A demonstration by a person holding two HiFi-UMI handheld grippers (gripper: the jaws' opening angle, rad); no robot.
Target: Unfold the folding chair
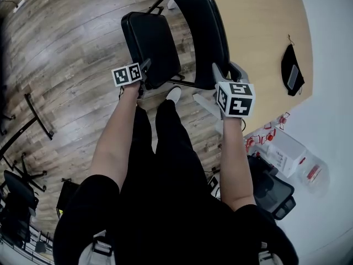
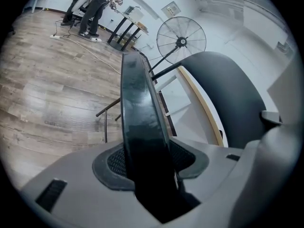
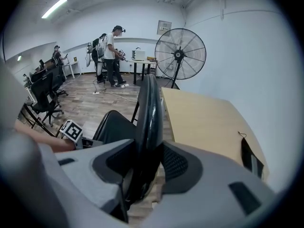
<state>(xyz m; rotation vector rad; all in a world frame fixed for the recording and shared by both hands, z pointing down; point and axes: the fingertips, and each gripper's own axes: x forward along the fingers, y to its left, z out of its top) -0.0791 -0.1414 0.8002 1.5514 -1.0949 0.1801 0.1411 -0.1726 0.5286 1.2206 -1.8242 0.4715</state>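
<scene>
The black folding chair stands on the wood floor in front of the person, its seat point(image 1: 151, 43) on the left and its curved backrest point(image 1: 204, 32) on the right. My left gripper point(image 1: 144, 73) is at the seat's near edge. In the left gripper view that seat edge point(image 2: 137, 108) runs up between the jaws, and the left gripper point(image 2: 149, 158) is shut on it. My right gripper point(image 1: 223, 76) holds the backrest's lower end. The right gripper view shows the backrest point(image 3: 149, 113) edge-on between the pads, with the right gripper point(image 3: 142, 163) shut on it and the seat point(image 3: 114, 125) to its left.
A light wooden table point(image 1: 265, 32) stands just right of the chair with a black pouch point(image 1: 291, 70) on it. A white box point(image 1: 287, 150) and an office chair point(image 1: 273, 189) are near the person's right side. A floor fan point(image 3: 180, 53) and people point(image 3: 111, 56) are further back.
</scene>
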